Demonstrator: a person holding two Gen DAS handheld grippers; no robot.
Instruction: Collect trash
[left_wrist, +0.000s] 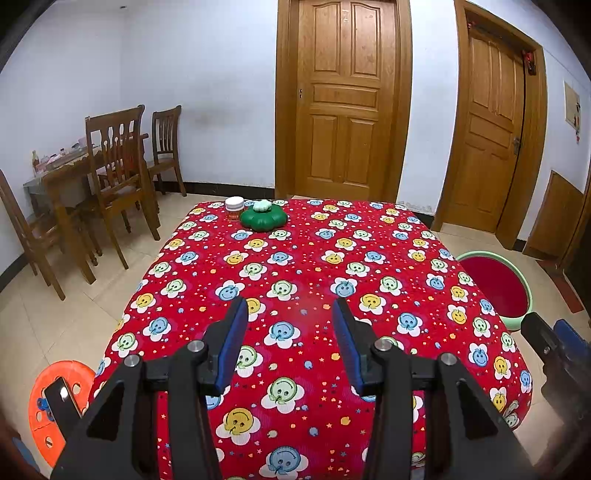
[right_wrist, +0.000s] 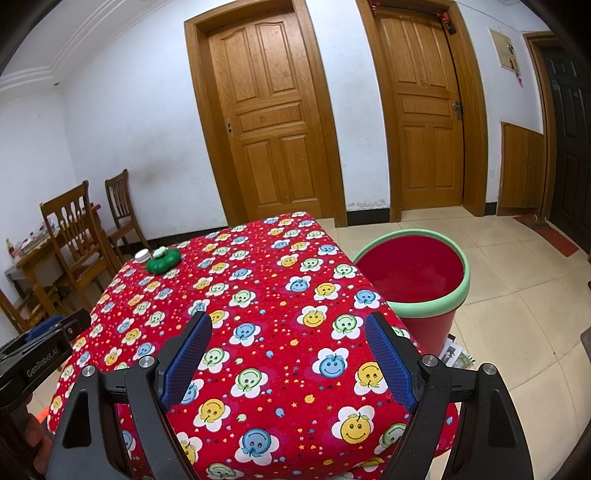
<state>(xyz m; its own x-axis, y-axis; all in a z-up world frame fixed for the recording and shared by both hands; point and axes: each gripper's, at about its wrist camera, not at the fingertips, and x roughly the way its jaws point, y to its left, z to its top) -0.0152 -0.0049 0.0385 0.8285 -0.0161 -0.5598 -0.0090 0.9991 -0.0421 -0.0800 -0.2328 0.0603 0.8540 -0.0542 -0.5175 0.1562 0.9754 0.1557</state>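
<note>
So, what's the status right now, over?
Both tools open, empty: left tool, right tool. Red bin beside table. Green lid-shaped item and white jar at far corner. Nothing in the way.

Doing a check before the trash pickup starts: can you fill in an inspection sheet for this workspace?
Surface: table under a red smiley-flower cloth, mostly bare.
Job's things: red bin with green rim on the floor off the table's right side; no loose trash seen.
Clutter: green flower-shaped container and white-lidded jar at the far left corner.
Grippers: left hand-held gripper and right hand-held gripper both open, empty, above the near edge.
Cables: nothing seen.
Surroundings: two wooden doors, wooden chairs, orange stool.
</note>
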